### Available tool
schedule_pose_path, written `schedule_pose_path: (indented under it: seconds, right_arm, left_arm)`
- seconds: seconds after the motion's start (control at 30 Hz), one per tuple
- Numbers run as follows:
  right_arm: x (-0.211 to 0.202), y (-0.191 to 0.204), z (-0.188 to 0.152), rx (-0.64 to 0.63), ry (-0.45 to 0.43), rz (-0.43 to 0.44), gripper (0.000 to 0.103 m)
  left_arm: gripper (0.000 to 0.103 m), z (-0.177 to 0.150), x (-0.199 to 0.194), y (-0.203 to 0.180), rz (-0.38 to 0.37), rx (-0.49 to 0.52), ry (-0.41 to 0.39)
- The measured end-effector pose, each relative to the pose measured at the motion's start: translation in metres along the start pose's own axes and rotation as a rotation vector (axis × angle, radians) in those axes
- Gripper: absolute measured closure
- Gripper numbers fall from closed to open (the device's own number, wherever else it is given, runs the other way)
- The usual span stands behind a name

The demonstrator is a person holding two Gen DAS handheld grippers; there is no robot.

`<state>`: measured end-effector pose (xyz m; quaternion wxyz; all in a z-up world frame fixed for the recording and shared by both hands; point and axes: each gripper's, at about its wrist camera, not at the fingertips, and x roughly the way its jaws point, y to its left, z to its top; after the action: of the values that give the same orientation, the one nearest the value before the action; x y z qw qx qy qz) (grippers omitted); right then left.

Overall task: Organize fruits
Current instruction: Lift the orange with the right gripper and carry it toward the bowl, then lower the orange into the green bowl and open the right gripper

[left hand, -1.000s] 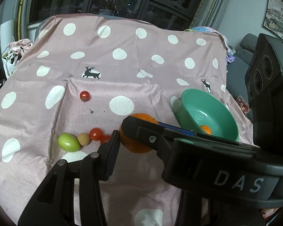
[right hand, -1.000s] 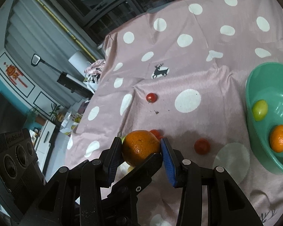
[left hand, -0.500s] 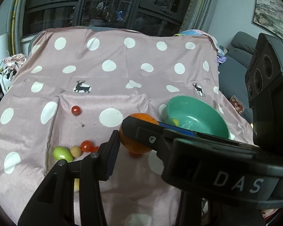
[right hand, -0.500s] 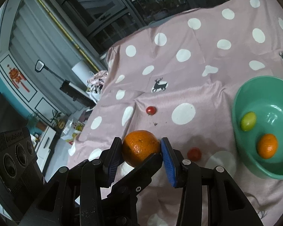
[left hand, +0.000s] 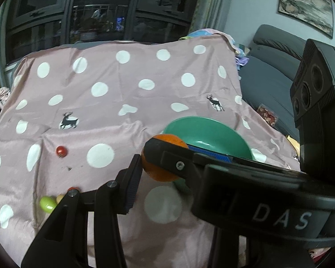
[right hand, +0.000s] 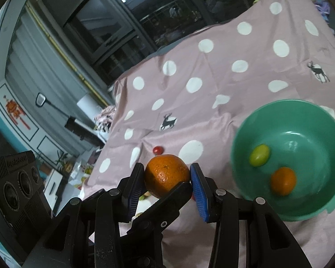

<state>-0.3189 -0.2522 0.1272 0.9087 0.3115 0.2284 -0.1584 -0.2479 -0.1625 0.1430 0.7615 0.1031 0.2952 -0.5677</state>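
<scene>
An orange [left hand: 159, 174] [right hand: 166, 174] is held above the pink dotted cloth [left hand: 122, 102]. My right gripper [right hand: 167, 176] is shut on it, a blue pad on each side. My left gripper [left hand: 165, 167] is also shut on it, crosswise: its left finger [left hand: 132, 178] presses the orange, and its other finger is hidden behind the right gripper. The green bowl [left hand: 212, 134] [right hand: 290, 106] lies just right of the orange and holds a green fruit [right hand: 259, 155] and a second orange [right hand: 283, 181].
On the cloth lie a cherry tomato [left hand: 61, 150] [right hand: 158, 149], a green fruit [left hand: 47, 203], a tan fruit [left hand: 59, 197] and another tomato [left hand: 72, 188]. A grey sofa [left hand: 268, 71] stands to the right, and dark windows stand behind the cloth.
Both grippers have risen and moved right toward the bowl with the orange still gripped. The bowl now sits closer beside the orange, and the loose fruits have slid down and left in view.
</scene>
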Motion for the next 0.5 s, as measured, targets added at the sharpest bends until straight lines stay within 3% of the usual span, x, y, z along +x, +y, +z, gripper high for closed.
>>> schedule_pose_path:
  seconds: [0.5]
  right_arm:
    - [-0.029,-0.052,0.008,0.135,-0.079,-0.072,0.057]
  left_arm:
    - [0.06,0.011,0.042,-0.046,-0.087,0.077,0.043]
